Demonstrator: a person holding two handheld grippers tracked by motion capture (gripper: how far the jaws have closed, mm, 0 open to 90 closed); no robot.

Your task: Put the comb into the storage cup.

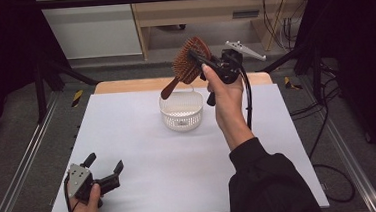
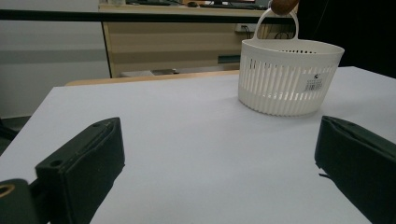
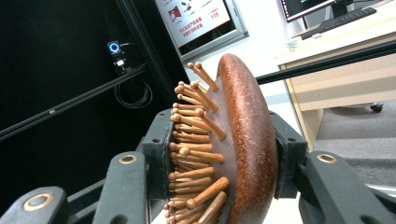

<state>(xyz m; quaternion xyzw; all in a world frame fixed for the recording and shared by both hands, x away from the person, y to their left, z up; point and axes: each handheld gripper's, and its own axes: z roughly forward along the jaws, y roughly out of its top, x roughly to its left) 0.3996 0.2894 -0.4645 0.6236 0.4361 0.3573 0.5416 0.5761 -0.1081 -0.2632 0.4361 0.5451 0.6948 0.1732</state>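
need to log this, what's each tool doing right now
Left tool: open, holding nothing, low over the table.
Right tool: shut on the hairbrush, held up above the basket.

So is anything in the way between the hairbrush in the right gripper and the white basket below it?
Nothing visible. The hairbrush, clamped in the right gripper, hangs handle-down just over the white basket, whose open top looks empty, its handle folded to the far side.

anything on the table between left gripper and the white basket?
No. In the left gripper view, bare white table runs from the open left gripper to the basket; the high view agrees.
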